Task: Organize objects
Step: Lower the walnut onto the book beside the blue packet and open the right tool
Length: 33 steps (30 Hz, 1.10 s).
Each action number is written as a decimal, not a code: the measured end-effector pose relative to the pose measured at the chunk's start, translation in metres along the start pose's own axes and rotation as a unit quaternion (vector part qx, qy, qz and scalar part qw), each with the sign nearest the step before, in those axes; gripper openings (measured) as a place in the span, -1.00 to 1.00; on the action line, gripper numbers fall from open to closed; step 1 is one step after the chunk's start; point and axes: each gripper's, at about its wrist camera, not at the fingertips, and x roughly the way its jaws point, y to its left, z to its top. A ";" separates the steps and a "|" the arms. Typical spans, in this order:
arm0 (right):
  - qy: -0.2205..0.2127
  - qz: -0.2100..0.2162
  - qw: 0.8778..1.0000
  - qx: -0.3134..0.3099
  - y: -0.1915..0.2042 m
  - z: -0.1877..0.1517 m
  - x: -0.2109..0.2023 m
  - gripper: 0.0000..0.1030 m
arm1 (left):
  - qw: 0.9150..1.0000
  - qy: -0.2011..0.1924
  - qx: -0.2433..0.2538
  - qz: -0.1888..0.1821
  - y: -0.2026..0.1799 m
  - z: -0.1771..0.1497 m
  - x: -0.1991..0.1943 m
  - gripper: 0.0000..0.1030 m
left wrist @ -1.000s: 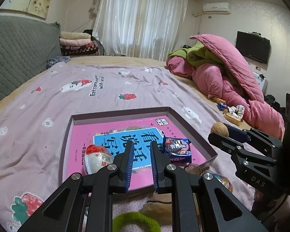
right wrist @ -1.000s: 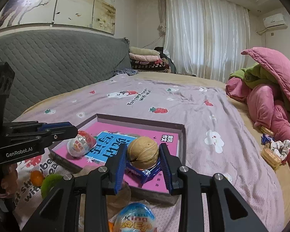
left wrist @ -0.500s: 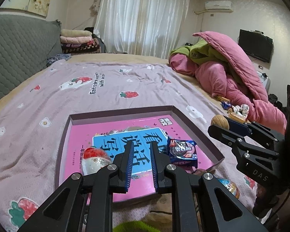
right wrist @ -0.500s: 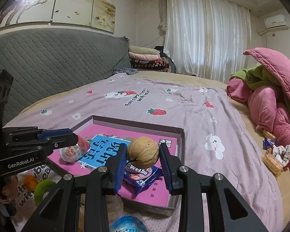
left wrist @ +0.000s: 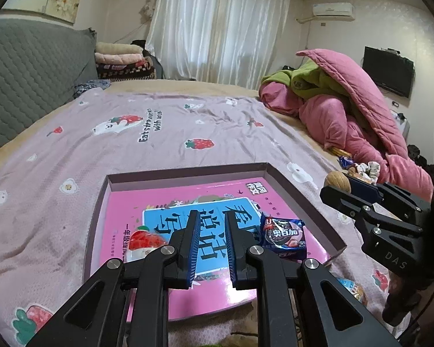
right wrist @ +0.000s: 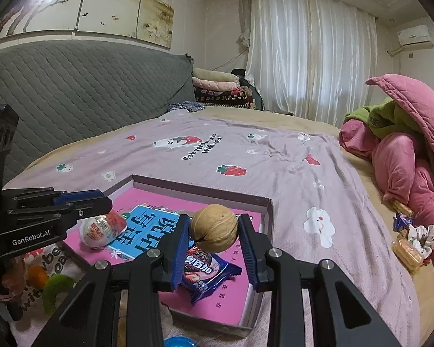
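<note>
My right gripper (right wrist: 214, 225) is shut on a walnut (right wrist: 214, 228) and holds it above the shallow pink-bottomed box (right wrist: 263, 202), over a blue cookie packet (right wrist: 208, 269). The walnut also shows in the left wrist view (left wrist: 337, 181), at the tip of the right gripper (left wrist: 337, 190). My left gripper (left wrist: 211, 219) is empty with its jaws a narrow gap apart, above the box (left wrist: 185, 175). A red-and-white toy egg (left wrist: 143, 241) lies left of it, the cookie packet (left wrist: 285, 235) right of it. The egg also shows in the right wrist view (right wrist: 102, 228).
The box lies on a lilac strawberry-print sheet (left wrist: 159, 133). A green ring (right wrist: 55, 287), an orange ball (right wrist: 36, 273) and a blue egg (right wrist: 178, 341) lie near its front edge. A pink quilt pile (left wrist: 353, 110) and loose snacks (right wrist: 408, 243) are at the right.
My right gripper has carried the walnut farther over the box, above the cookie packet. My left gripper has risen and moved forward over the box, its jaws unchanged.
</note>
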 end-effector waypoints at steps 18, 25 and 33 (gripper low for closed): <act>0.055 -0.006 0.998 0.029 -0.013 -0.022 0.016 -0.33 | 0.999 0.033 0.017 -0.019 -0.010 -0.009 0.027 -0.67; 0.074 -0.004 0.997 0.024 -0.012 -0.030 0.018 -0.33 | 0.997 0.060 0.011 -0.043 -0.008 -0.015 0.038 -0.67; 0.098 -0.003 0.995 0.025 -0.012 -0.037 0.025 -0.33 | 0.995 0.079 0.007 -0.053 -0.008 -0.018 0.045 -0.67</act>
